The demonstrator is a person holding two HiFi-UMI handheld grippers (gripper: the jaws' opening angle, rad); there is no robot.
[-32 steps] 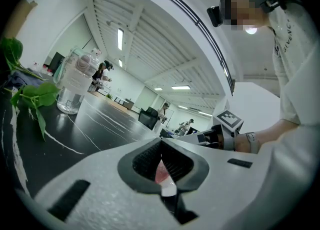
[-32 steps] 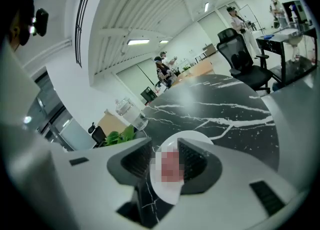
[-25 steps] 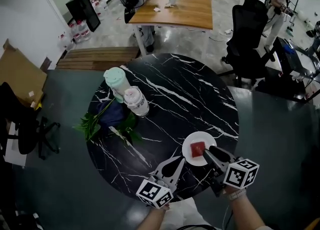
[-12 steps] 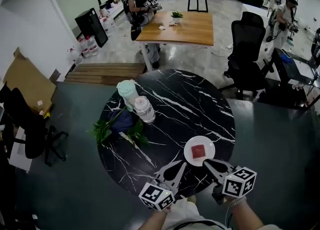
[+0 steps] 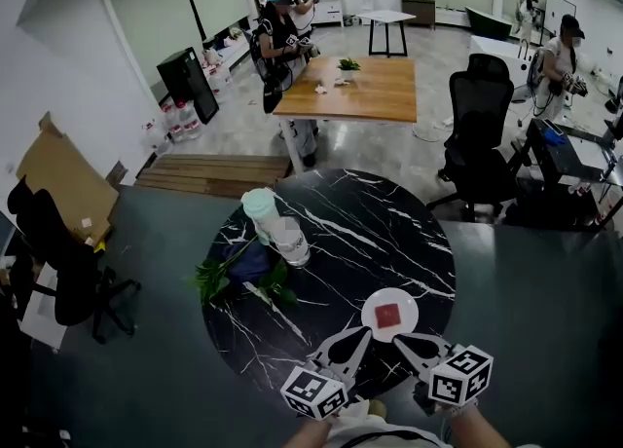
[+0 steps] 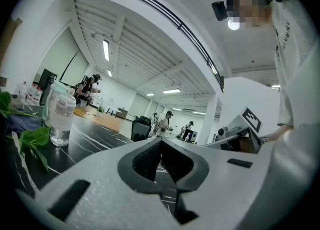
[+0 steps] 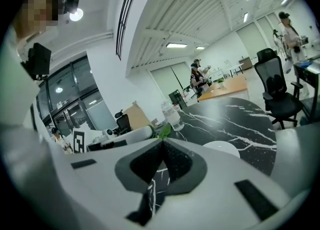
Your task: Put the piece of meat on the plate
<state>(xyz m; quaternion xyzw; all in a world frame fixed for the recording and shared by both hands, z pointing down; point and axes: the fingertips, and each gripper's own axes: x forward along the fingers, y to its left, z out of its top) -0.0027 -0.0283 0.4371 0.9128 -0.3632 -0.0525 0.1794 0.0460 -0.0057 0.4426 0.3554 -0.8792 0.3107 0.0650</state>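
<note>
- Right gripper [image 5: 401, 343] with jaws pressed together and nothing between them, tip just beside the near rim of the plate [image 5: 371, 319], apparently not touching it.
- Left gripper [image 5: 358, 335] likewise closed and empty, near the plate on its left side, over the table [image 5: 370, 242] close to its near edge.
- Meat [image 5: 388, 314], a small red square, flat in the middle of the plate, apart from both grippers.
- Step in hand, as a judgement: placing already done, meat released, no gripper holding anything.
- Next move, as a judgement: nothing more to carry, only to hold both grippers clear of the plate without knocking its rim, the tips being so close to it.
- Plate: white, round, on the near part of the table, with the meat alone in it.
- Farther off, two upright bottles, touching or almost so: green-cap bottle [image 5: 259, 208] behind, clear bottle [image 5: 291, 241] in front.
- Clear liquid in the clear bottle, as it seems from the left gripper view; content of the green-cap bottle not possible to tell.
- Leaves [image 5: 234, 276] on the table just beside the bottles, over something dark blue, not clear enough to name.
</note>
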